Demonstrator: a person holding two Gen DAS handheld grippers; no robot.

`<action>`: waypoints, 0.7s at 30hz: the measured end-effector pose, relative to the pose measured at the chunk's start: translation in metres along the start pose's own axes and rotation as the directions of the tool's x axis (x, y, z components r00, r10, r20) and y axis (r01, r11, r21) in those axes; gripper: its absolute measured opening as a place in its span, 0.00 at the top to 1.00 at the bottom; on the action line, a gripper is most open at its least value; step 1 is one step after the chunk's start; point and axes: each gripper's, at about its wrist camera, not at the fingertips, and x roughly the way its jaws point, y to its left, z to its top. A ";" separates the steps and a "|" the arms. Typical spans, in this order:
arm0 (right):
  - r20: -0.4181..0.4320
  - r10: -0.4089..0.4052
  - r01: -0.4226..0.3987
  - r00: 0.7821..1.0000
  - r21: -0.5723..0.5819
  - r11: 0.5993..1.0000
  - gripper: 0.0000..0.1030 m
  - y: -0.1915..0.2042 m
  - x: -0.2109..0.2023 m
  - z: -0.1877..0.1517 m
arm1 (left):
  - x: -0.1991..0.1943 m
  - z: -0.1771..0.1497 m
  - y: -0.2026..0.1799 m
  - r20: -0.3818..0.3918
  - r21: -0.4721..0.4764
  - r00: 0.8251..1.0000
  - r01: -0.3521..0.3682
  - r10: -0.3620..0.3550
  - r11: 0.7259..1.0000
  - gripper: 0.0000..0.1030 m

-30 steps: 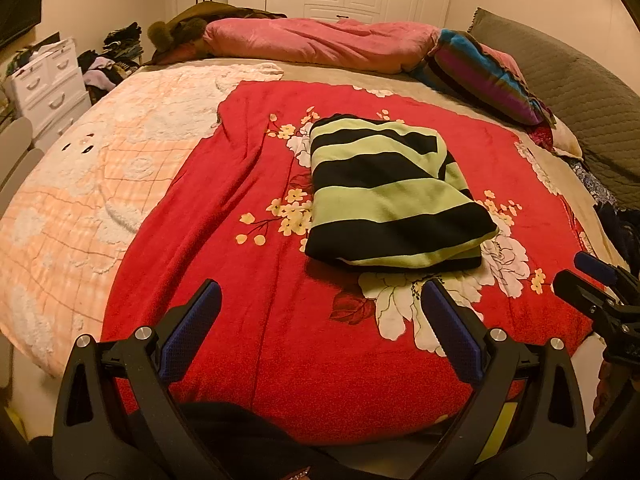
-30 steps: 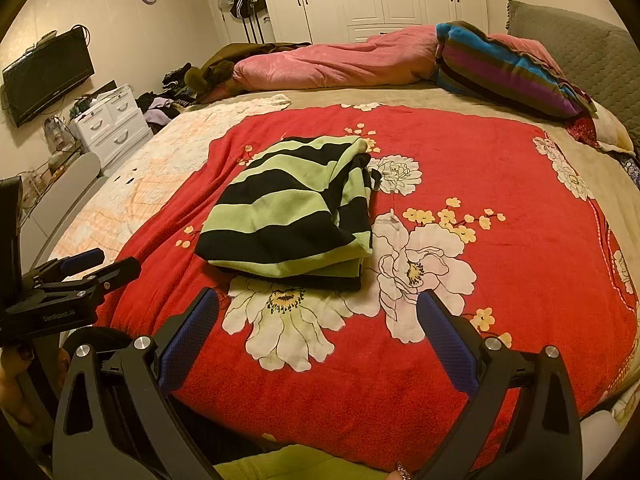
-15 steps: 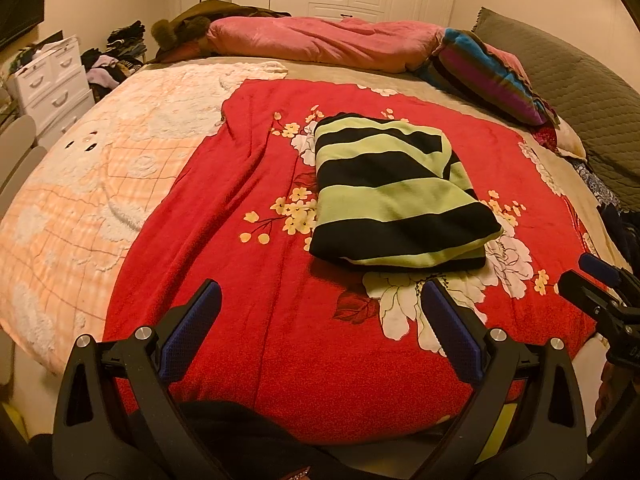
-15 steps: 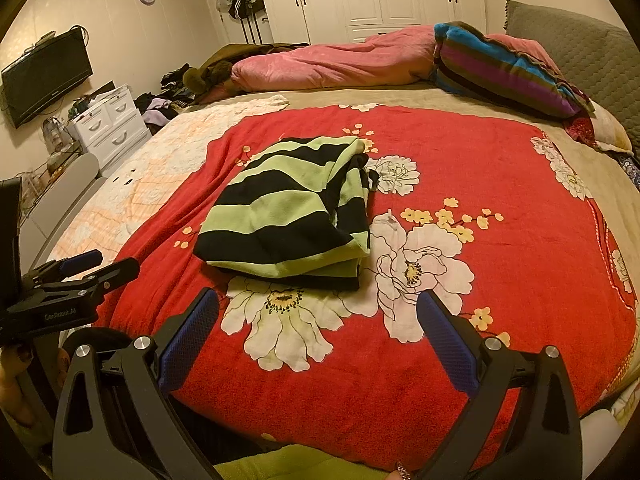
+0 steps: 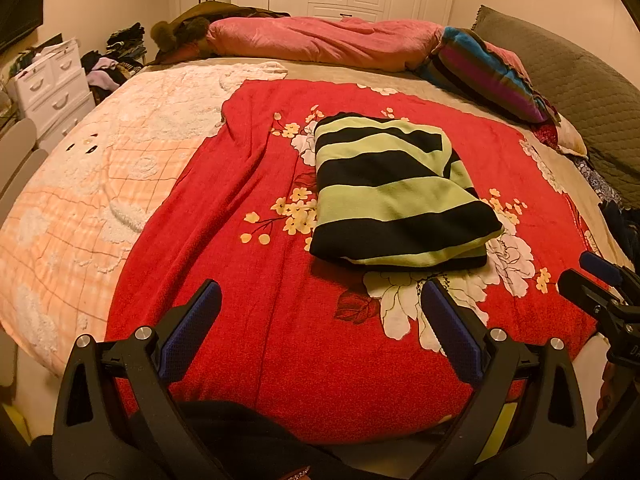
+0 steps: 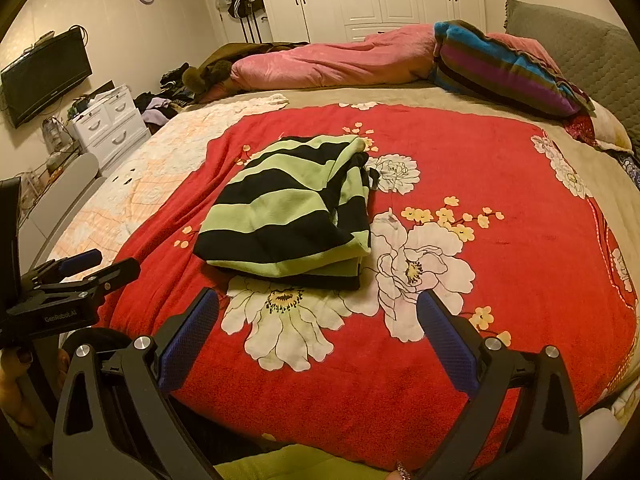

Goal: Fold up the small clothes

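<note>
A green and black striped garment point(image 5: 396, 196) lies folded into a compact rectangle on the red floral blanket point(image 5: 248, 320); it also shows in the right wrist view point(image 6: 292, 216). My left gripper point(image 5: 320, 332) is open and empty, held back over the near edge of the bed, short of the garment. My right gripper point(image 6: 316, 336) is open and empty too, also near the bed's front edge. Each gripper shows at the edge of the other's view: the right one point(image 5: 600, 284), the left one point(image 6: 80, 276).
A peach and white blanket point(image 5: 80, 184) covers the bed's left side. A pink quilt point(image 5: 320, 40) and a striped pillow point(image 5: 488, 76) lie at the far end. White drawers point(image 6: 108, 120) and a clothes pile stand left of the bed.
Both grippers have drawn back and up slightly. The folded garment has not moved. Both stay open.
</note>
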 end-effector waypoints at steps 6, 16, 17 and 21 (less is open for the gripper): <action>-0.002 -0.001 0.001 1.000 -0.002 1.000 0.04 0.003 0.002 -0.001 | 0.000 0.000 0.000 0.000 -0.001 1.000 -0.001 0.001 1.000 0.09; -0.002 -0.004 0.004 1.000 -0.002 1.000 0.04 0.003 0.002 -0.001 | 0.000 0.000 0.002 -0.001 0.000 1.000 -0.004 0.004 1.000 0.09; -0.002 -0.004 0.004 1.000 -0.002 1.000 0.04 0.003 0.002 -0.001 | 0.000 0.001 0.001 -0.001 0.000 1.000 -0.004 0.004 1.000 0.09; -0.001 -0.004 0.004 1.000 0.002 1.000 0.04 0.003 0.001 -0.001 | 0.000 0.001 0.001 -0.002 0.002 1.000 -0.003 0.003 1.000 0.09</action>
